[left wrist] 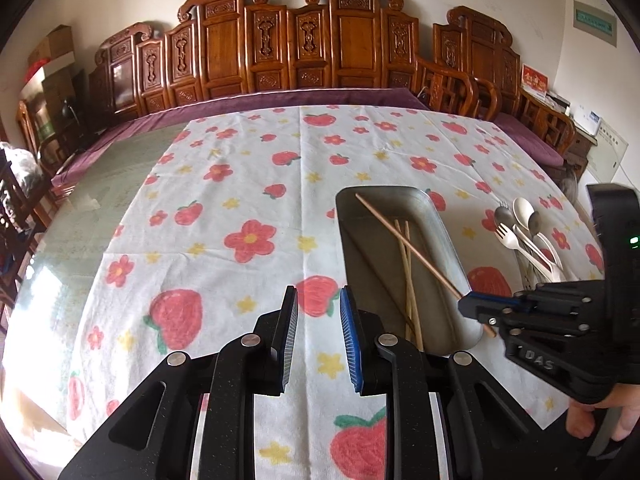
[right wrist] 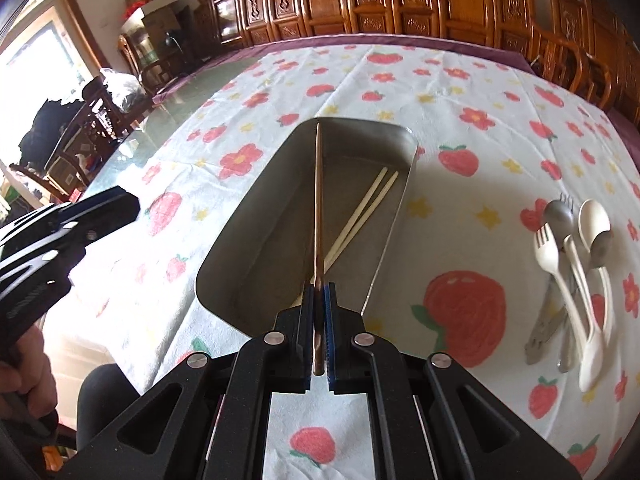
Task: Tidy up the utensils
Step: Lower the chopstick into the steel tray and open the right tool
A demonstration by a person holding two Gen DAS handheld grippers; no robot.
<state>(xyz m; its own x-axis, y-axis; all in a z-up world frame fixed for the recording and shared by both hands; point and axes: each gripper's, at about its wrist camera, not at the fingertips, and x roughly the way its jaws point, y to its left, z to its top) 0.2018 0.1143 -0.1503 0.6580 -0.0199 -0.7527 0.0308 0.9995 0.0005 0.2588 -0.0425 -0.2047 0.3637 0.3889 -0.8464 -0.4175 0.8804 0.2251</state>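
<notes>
A metal tray [left wrist: 360, 220] [right wrist: 260, 240] lies on the strawberry-print cloth with a pair of pale chopsticks [left wrist: 410, 300] [right wrist: 360, 212] inside. My right gripper [right wrist: 319, 288] [left wrist: 470, 304] is shut on the near end of a brown chopstick [right wrist: 318, 200] [left wrist: 404, 240]. That chopstick slants over the tray, crossing above the pale pair. My left gripper [left wrist: 318, 292] hovers over the cloth just left of the tray. Its jaws stand slightly apart with nothing between them. The left gripper's tip [right wrist: 120, 200] also shows at the left of the right wrist view.
A pile of spoons and forks [left wrist: 528, 236] [right wrist: 576, 264], some white and some metal, lies on the cloth right of the tray. Carved wooden benches [left wrist: 280, 52] with purple cushions line the far side. A hand [left wrist: 600, 412] holds the right gripper's handle.
</notes>
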